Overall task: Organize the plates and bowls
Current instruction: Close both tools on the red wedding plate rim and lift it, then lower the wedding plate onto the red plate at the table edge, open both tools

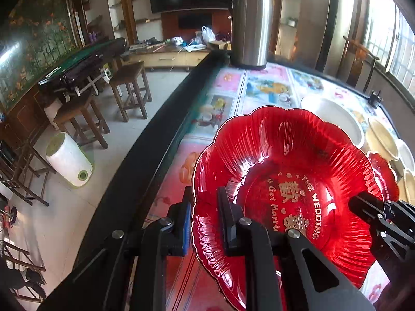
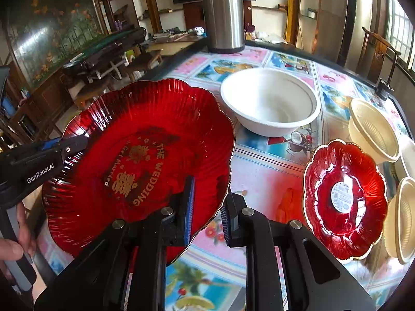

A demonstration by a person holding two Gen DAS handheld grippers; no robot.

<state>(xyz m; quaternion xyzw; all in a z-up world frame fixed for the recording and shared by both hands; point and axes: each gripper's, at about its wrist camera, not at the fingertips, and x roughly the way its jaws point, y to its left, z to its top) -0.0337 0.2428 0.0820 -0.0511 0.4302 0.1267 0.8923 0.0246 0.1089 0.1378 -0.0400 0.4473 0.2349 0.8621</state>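
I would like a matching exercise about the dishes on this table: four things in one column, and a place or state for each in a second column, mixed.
Things:
1. large red plate
2. small red plate
3. big white bowl
4. steel thermos

Places or states:
A. stands at the far table edge
B. held at its rim by both grippers
C. empty, mid-table
D. has a round white sticker in its centre

Pairs: 1-B, 2-D, 3-C, 4-A
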